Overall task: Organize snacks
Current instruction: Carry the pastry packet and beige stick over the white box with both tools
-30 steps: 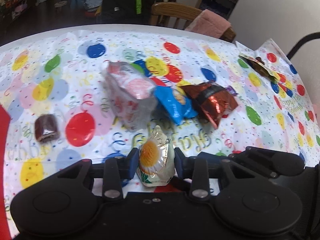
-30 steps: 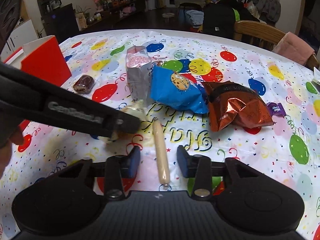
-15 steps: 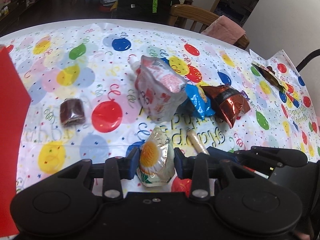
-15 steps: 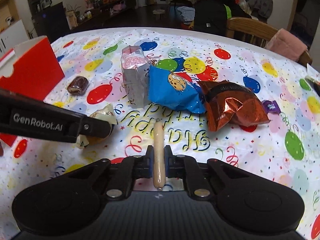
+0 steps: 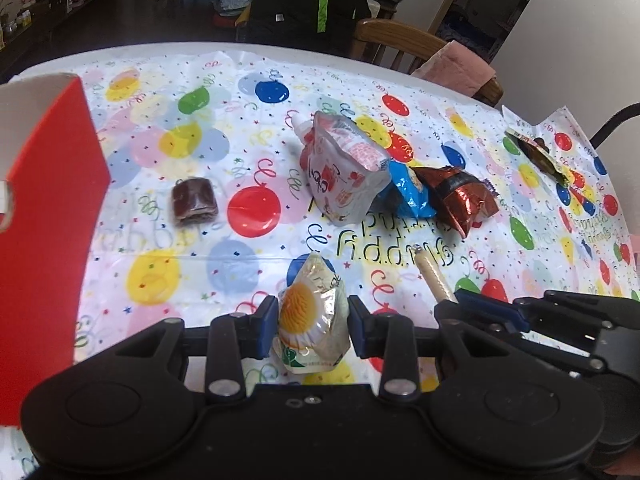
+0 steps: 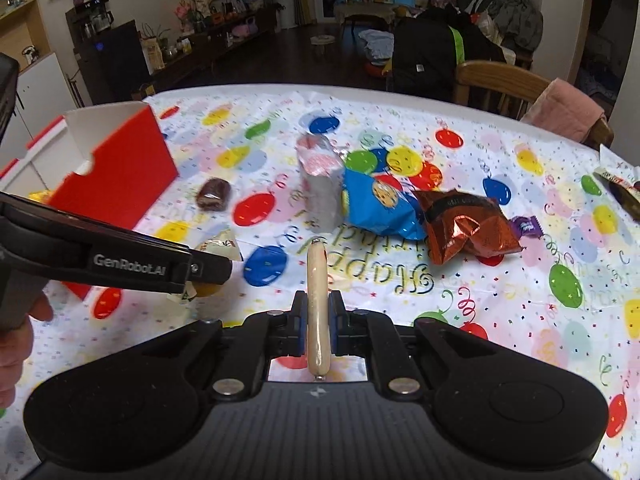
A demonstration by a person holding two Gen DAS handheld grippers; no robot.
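Note:
My left gripper (image 5: 313, 322) is shut on a small cake packet (image 5: 312, 322) with an orange and white print, held above the balloon tablecloth. The right gripper (image 6: 318, 320) is shut on a thin beige sausage stick (image 6: 317, 300), lifted off the table and pointing away from me. The same stick (image 5: 434, 280) shows at the right of the left wrist view, in the right gripper (image 5: 456, 304). The left gripper (image 6: 212, 268) with its packet (image 6: 218, 246) crosses the left of the right wrist view. A red box (image 5: 52, 208) (image 6: 116, 176) with an open top stands at the left.
On the cloth lie a brown wrapped cake (image 5: 194, 200), a white and red pouch (image 5: 344, 172), a blue cookie bag (image 6: 376, 204), a copper foil bag (image 6: 464, 224), a small purple sweet (image 6: 526, 226) and a dark wrapper (image 5: 536, 152) far right. A wooden chair (image 6: 500, 80) stands behind.
The right gripper closed on the sausage stick and lifted it off the table. The left gripper carried its packet leftward, bringing the red box into view.

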